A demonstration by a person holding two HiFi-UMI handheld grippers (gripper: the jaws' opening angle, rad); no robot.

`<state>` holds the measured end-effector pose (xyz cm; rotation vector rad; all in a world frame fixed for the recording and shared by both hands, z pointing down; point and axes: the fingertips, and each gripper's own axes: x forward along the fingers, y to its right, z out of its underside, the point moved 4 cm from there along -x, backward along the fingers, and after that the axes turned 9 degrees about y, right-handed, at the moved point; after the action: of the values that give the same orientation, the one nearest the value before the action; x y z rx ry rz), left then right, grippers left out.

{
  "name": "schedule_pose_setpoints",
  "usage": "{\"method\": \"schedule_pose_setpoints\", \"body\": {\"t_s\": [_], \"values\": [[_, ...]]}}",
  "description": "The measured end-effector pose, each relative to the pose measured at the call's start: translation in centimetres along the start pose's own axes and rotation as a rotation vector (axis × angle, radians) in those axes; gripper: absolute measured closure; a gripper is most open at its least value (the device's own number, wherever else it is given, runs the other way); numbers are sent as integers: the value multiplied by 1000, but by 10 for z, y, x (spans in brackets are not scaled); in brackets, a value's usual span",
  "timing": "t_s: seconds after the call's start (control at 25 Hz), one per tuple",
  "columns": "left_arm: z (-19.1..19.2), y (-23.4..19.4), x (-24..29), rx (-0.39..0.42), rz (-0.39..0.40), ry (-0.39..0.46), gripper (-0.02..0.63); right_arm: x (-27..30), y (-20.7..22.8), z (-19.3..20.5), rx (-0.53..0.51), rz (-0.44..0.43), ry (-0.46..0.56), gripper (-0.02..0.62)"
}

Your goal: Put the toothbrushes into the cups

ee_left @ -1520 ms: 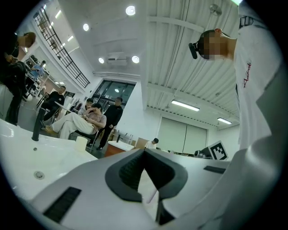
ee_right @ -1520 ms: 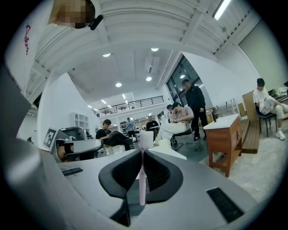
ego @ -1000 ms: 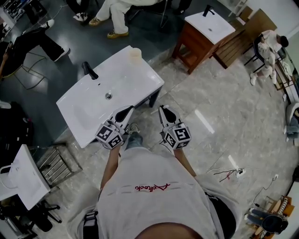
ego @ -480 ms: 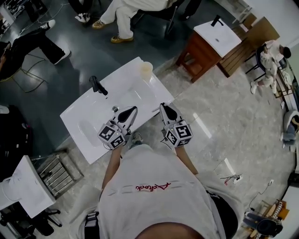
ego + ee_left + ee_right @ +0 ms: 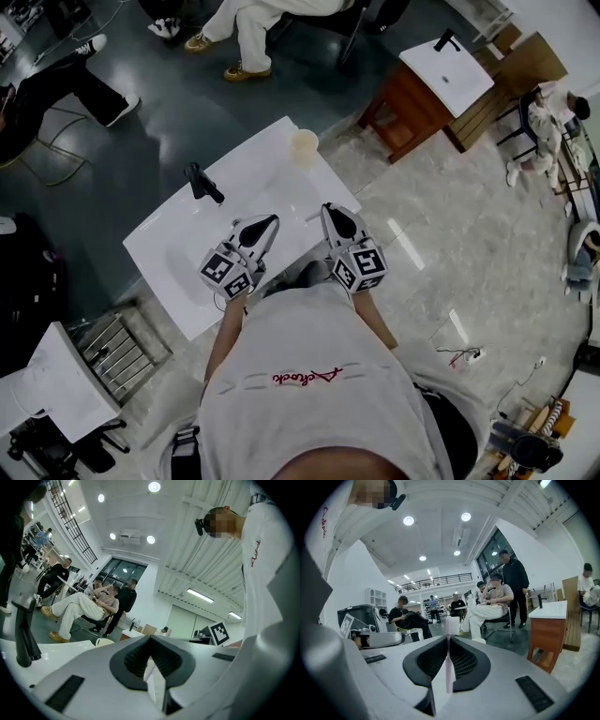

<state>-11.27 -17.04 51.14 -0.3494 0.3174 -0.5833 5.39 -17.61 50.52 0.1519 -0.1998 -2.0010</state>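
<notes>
A pink toothbrush (image 5: 449, 660) stands upright between the pads of my right gripper (image 5: 449, 641), its bristle head above the tips; the jaws are shut on it. My left gripper (image 5: 151, 640) is shut too, with a pale pinkish strip, apparently a toothbrush handle (image 5: 149, 665), pinched between its pads. In the head view both grippers hang over the front edge of the white sink top (image 5: 164, 239), the left gripper (image 5: 265, 222) beside the right gripper (image 5: 332, 214). A cream cup (image 5: 304, 147) stands empty on the sink's far right corner, also seen as the cup (image 5: 104, 642) ahead of the left jaws.
A black faucet (image 5: 204, 183) rises at the back of the basin, left of the cup. A wooden vanity (image 5: 422, 89) with a second sink stands to the right. Seated people (image 5: 490, 604) are beyond the sink. A metal rack (image 5: 117, 347) sits at the lower left.
Both grippers have moved forward from the floor in front of the sink to over its front edge. The cup and faucet now lie closer. The jaws stay shut.
</notes>
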Motion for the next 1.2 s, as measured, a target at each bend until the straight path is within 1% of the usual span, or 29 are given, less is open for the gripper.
{"method": "schedule_pose_setpoints", "body": {"t_s": [0.24, 0.52, 0.8, 1.2], "values": [[2, -13, 7, -10, -22, 1, 597, 15, 12, 5, 8, -4, -13, 575], [7, -33, 30, -24, -64, 0, 597, 43, 34, 8, 21, -42, -34, 575], [17, -51, 57, -46, -98, -33, 597, 62, 59, 15, 50, -60, -73, 575], [39, -70, 75, -99, -143, -78, 597, 86, 84, 30, 99, -80, -123, 575]]}}
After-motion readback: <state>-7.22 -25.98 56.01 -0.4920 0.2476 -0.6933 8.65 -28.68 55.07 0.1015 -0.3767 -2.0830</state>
